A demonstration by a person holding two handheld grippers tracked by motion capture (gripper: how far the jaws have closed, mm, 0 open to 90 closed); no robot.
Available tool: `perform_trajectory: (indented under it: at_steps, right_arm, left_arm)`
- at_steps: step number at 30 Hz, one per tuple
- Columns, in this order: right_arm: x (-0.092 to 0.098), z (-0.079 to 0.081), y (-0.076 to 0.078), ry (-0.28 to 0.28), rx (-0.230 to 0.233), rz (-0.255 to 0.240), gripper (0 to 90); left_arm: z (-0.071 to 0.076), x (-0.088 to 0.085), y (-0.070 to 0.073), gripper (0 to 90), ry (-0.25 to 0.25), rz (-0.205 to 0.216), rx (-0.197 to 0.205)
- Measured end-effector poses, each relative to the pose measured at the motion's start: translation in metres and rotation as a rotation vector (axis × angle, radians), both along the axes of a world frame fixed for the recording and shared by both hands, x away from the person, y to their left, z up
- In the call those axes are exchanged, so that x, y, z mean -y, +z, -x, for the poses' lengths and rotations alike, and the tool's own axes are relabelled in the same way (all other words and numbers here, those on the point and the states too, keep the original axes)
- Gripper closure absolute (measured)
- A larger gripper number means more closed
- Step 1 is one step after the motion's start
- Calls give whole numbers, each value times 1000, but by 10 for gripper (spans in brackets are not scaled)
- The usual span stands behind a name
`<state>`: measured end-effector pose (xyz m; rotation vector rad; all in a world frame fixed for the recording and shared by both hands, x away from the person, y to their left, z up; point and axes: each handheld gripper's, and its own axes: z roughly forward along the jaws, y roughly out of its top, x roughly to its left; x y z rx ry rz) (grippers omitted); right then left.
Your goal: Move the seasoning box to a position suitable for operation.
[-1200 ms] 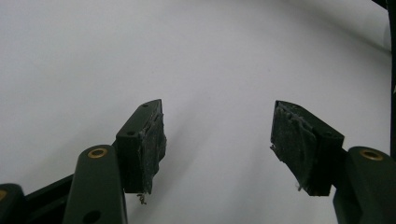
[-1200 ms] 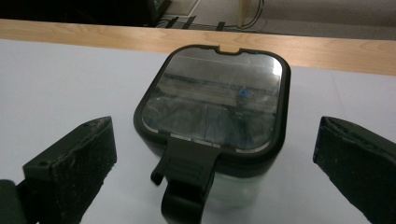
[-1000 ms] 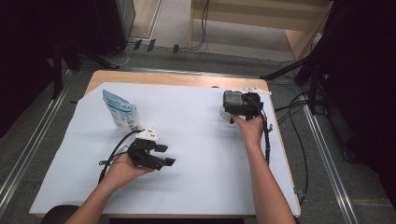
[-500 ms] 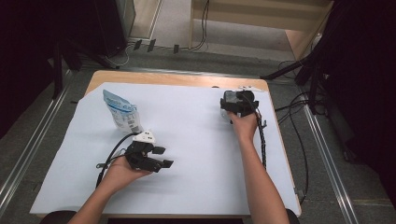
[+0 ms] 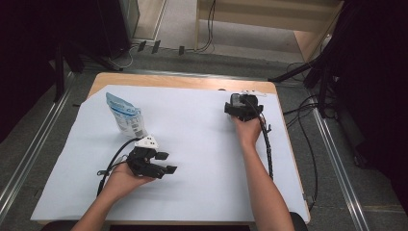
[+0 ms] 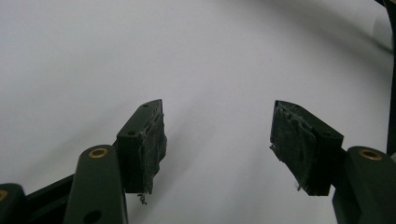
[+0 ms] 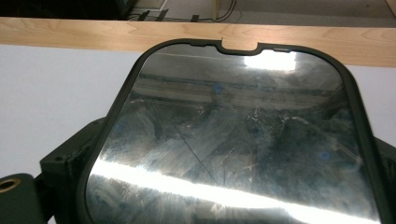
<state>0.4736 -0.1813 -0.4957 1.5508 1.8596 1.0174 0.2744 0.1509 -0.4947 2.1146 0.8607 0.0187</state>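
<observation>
Glass fills the right gripper view: a flat, dark-framed glass panel, smeared and glossy, sits between the jaws of the right gripper, which seem pressed onto its side edges, near the far edge of the table. It looks stiff, fairly light, slippery on its face and likely breakable, so the frame edge is the safer place to grip, with modest squeeze. Nearer the person than the blue pouch, the left gripper rests with its jaws spread, nothing between its pads.
</observation>
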Motion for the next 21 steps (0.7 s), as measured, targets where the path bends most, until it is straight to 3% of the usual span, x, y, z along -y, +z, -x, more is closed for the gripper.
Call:
perform_trajectory:
  at_steps: [6,14,18,21]
  right_arm:
    - [-1,2,1,-22,5,24,111]
    - [2,4,3,0,23,46,145]
    - [7,5,5,15,22,22,152]
    - [7,7,7,27,25,30,154]
  left_arm:
    - [-1,1,0,363,-7,-3,4]
    - [-1,0,0,364,-3,1,4]
    - [-2,0,0,365,-5,-2,0]
    - [-2,0,0,365,-5,-2,-1]
